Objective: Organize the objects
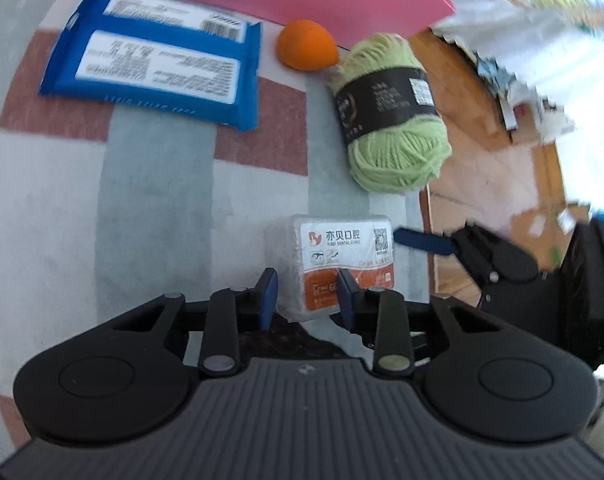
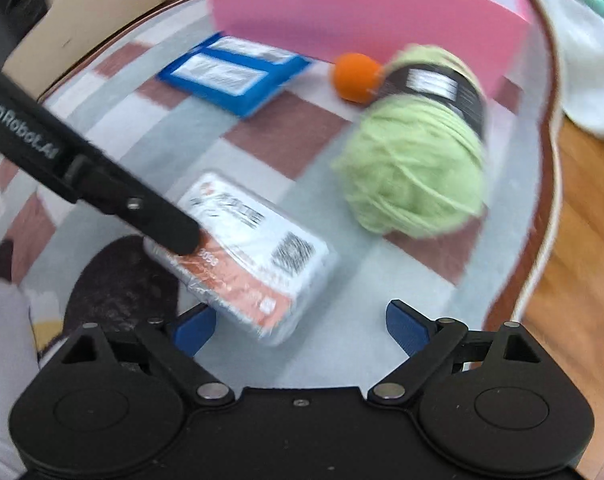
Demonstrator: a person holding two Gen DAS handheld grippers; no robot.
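Observation:
A white and orange tissue pack (image 1: 334, 264) sits between the blue fingers of my left gripper (image 1: 308, 286), whose jaws are shut on its near end. The same pack (image 2: 257, 256) shows in the right wrist view, with the left gripper's black arm (image 2: 101, 184) over its left end. My right gripper (image 2: 302, 324) is open and empty just right of the pack; it shows from the side in the left wrist view (image 1: 430, 240). A green yarn ball (image 1: 390, 116), an orange ball (image 1: 306, 44) and a blue wipes pack (image 1: 153, 72) lie further off.
A pink box (image 2: 366, 12) stands behind the objects on a checked rug (image 1: 141, 200). Wooden floor (image 1: 482, 168) lies to the right of the rug's edge. A dark patch (image 2: 117, 280) lies near the pack. White cloth (image 2: 590, 60) lies far right.

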